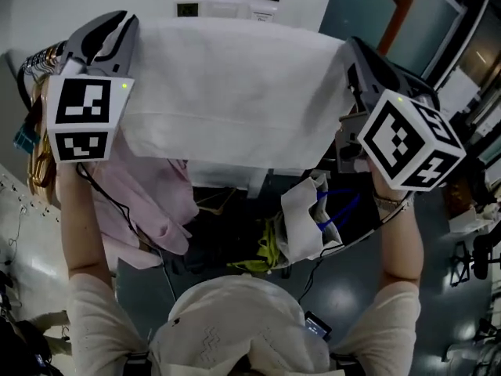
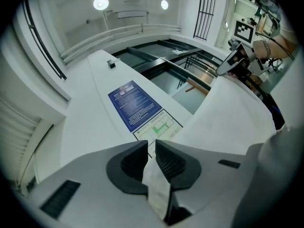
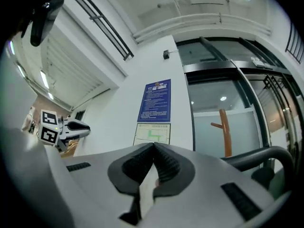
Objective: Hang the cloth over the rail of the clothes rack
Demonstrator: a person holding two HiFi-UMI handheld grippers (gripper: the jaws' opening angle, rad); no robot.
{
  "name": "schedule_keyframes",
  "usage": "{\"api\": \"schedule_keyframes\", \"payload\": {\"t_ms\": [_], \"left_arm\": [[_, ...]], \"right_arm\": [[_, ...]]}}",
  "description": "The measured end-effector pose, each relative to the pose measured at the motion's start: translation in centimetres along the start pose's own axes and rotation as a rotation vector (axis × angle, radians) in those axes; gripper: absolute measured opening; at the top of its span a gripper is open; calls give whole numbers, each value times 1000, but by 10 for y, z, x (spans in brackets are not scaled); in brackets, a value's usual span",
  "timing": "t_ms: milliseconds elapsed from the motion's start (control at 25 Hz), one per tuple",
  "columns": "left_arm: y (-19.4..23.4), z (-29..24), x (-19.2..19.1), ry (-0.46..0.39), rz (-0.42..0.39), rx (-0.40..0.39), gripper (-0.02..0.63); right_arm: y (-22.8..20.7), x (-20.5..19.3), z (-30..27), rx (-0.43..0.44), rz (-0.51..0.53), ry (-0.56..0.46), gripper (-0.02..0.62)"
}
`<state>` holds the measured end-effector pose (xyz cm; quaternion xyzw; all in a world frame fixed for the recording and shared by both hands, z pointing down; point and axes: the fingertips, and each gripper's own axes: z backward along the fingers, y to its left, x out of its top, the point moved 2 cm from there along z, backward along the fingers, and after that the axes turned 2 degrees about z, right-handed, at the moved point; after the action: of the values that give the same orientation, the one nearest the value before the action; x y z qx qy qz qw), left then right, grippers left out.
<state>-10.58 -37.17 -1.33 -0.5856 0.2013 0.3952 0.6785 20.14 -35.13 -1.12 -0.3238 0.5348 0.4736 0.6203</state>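
Observation:
A white cloth [image 1: 235, 92] is stretched flat between my two grippers, above the clothes on the rack. The left gripper [image 1: 116, 20] holds its left corner and the right gripper [image 1: 352, 52] its right corner. In the left gripper view the jaws [image 2: 149, 151] pinch a fold of cloth [image 2: 159, 194], and the sheet [image 2: 232, 118] runs off towards the right gripper [image 2: 229, 64]. In the right gripper view the jaws [image 3: 153, 158] are closed on a strip of cloth [image 3: 146, 194]. The spread cloth hides the rail.
Wooden hangers [image 1: 37, 69] hang at the left, and a pink garment [image 1: 160, 202] hangs below the cloth. A white bag [image 1: 301, 218] and something yellow [image 1: 270, 245] lie lower down. A wooden coat stand [image 1: 395, 14] rises at the back right, and a white wall with a blue notice [image 2: 134, 104] stands ahead.

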Motion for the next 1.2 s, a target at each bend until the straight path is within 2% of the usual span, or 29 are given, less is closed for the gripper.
{"api": "schedule_keyframes", "payload": {"t_ms": [120,280,360,440,560,640,720,800,880,1080,1200], "left_arm": [[-3,-2,4,-27,19,-23,57],[-7,-5,9,-66,66,-70,57],[-3,-3,12,-94,98,-67,57],[-1,4,18,-150,166,-78,57],[-6,29,29,-277,293,-94,55],[-17,50,29,-334,347,-82,55],[-37,71,20,-357,355,-69,54],[-67,94,-5,-329,333,-88,29],[-100,116,-41,-267,348,-151,14],[-169,154,-122,-169,571,-312,11],[-205,178,-160,-64,608,-356,12]], "right_arm": [[-12,4,-9,-49,-8,36,18],[-15,5,-12,-73,-4,67,18],[-13,8,-9,-85,-30,35,18],[-6,14,-1,-97,-32,-26,18],[18,19,18,-106,55,-140,18],[46,12,30,-52,102,-193,18],[78,-8,38,75,94,-240,18],[107,-41,49,202,80,-248,18],[129,-83,63,264,62,-203,18],[161,-173,92,318,-6,-117,18],[170,-222,111,287,-87,-30,18]]}}
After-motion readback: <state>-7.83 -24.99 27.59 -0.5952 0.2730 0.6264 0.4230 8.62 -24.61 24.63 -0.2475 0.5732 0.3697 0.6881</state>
